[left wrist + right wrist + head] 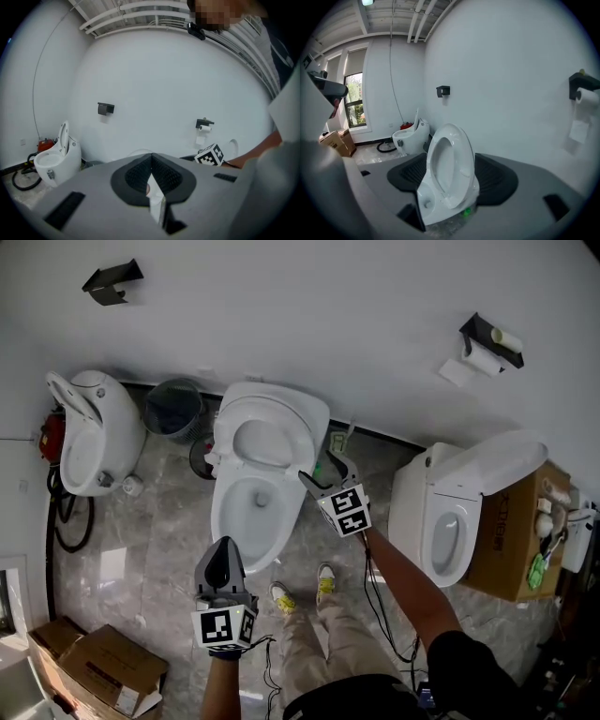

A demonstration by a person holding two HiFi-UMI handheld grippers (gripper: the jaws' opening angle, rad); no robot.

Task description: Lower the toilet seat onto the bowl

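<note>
- My right gripper (323, 481) has its jaws apart with nothing in them, near the right edge of the toilet seat (298, 437). I think I should take the seat's upper rim and bring it down slowly, so it does not slam.
- My left gripper (223, 563) is closed on nothing, in front of the bowl (225, 521).
- The seat is a white, glossy oval ring. It stands upright against the lid, at the wall.

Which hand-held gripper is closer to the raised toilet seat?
Right. The right hand-held gripper hovers beside the seat; the left hand-held gripper is in front of the bowl.
</note>
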